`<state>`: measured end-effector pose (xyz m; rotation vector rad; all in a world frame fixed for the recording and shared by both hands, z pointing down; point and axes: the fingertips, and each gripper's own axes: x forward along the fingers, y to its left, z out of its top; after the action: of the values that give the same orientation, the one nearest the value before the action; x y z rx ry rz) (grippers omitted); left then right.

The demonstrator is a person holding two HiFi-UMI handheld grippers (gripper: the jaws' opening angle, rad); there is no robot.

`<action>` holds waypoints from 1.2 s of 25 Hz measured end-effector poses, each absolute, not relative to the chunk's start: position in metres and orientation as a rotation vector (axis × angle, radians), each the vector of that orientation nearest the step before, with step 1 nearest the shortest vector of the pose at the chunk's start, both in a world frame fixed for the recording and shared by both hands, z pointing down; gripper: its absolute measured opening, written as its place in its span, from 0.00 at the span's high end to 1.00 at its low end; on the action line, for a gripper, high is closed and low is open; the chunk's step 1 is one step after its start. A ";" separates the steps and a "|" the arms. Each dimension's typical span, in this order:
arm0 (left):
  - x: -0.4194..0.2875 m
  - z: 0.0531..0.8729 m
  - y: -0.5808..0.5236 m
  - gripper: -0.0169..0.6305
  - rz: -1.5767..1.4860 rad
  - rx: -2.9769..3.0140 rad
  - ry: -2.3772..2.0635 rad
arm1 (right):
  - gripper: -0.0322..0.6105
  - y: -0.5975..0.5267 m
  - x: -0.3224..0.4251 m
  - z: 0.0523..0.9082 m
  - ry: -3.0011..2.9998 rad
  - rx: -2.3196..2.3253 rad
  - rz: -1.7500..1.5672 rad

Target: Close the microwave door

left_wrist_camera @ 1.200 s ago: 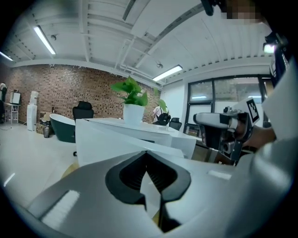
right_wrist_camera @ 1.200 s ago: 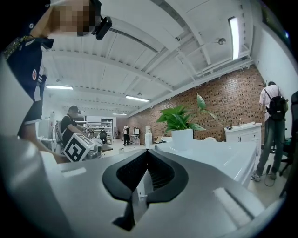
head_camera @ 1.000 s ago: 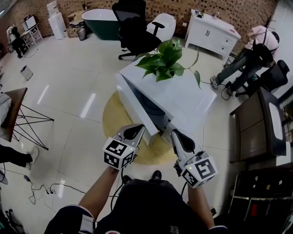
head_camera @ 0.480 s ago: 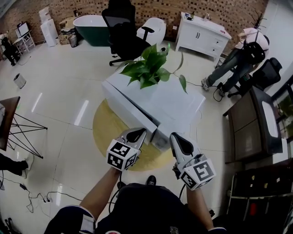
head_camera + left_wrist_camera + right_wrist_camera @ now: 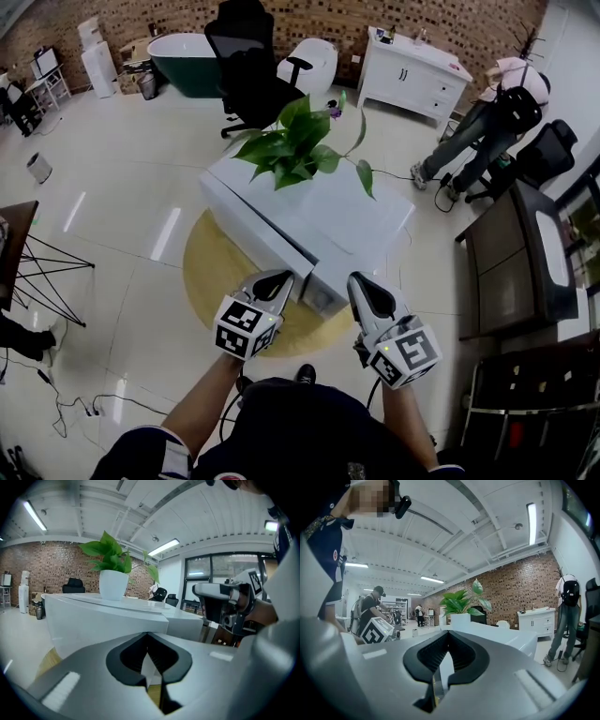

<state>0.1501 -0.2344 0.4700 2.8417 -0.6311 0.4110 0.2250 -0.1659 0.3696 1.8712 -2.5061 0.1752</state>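
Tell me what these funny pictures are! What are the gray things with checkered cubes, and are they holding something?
There is no robot here: a person holds tongs in each hand, and the cubes are part of them. The head view comes from a camera on the person's head, looking down at the left tongs and the right tongs. The other two come from little cameras riding on the tongs. In front stands a white microwave on a round yellow rug, with a potted plant on top. Its door looks closed. Both tongs are pinched shut and hold nothing.
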 end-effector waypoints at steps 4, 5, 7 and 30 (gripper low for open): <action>0.160 0.471 -0.238 0.95 0.434 2.832 -0.613 | 0.95 -0.172 0.225 0.373 -2.523 1.828 0.190; 0.164 0.471 -0.240 0.95 0.439 2.828 -0.597 | 0.95 -0.173 0.225 0.374 -2.525 1.820 0.191; 0.169 0.470 -0.242 0.95 0.448 2.834 -0.577 | 0.95 -0.176 0.225 0.373 -2.530 1.808 0.185; 0.129 0.441 -0.231 0.95 0.378 2.889 -0.625 | 0.95 -0.184 0.207 0.364 -2.572 1.879 0.164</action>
<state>0.1289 -0.2306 0.4411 2.8892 -0.6254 0.3780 0.2072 -0.1841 0.3637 1.8789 -2.5719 0.1635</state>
